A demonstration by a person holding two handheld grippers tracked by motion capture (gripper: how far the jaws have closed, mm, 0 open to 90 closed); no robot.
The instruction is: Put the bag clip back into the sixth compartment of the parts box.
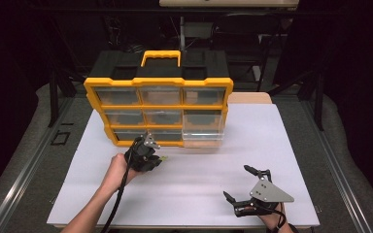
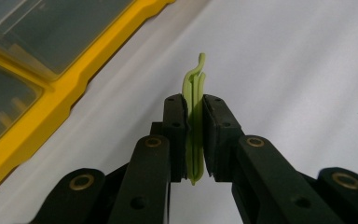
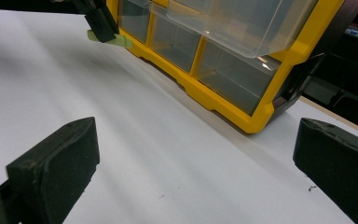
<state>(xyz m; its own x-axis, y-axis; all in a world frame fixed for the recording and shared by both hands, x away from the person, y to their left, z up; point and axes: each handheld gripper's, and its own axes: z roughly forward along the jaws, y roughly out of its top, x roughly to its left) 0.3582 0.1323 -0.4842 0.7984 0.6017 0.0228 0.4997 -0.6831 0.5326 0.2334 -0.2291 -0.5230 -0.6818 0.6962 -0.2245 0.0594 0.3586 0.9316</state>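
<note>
- The left tongs [image 1: 151, 158] sit just left of the table's [image 1: 199, 165] centre, jaws pressed tight on a thin light-green clip [image 2: 194, 126] whose curled tip pokes out beyond them.
- At twelve o'clock stands a yellow-framed organizer [image 1: 159, 109] of clear drawers; its lower-right drawer [image 1: 203, 131] is pulled out.
- At five o'clock, near the table's front edge, the right tongs [image 1: 238, 183] gape wide with nothing between the jaws.
</note>
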